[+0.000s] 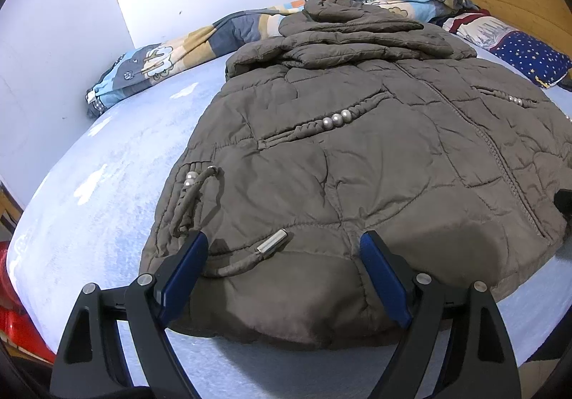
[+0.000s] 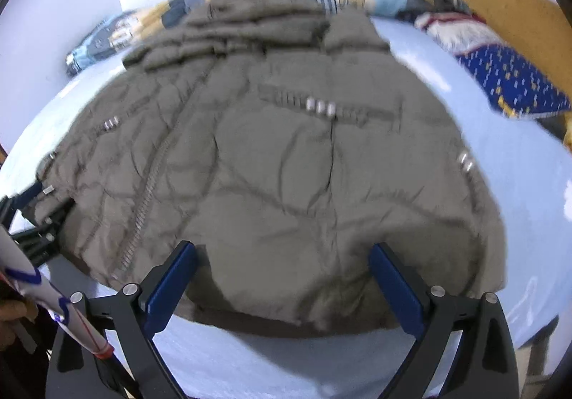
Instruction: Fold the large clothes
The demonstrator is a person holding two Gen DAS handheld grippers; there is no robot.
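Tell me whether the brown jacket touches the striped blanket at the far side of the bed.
Touching. The left wrist view shows the jacket with its hood end lying up against the blanket, overlapping its edge with no sheet visible between them.

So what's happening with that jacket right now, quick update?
Left gripper and right gripper both open at the hem. Brown jacket flat on bed, sleeves folded in. Nothing blocking.

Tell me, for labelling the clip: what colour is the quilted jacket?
Brownish taupe jacket, with silver beads; sharpest in the left wrist view.
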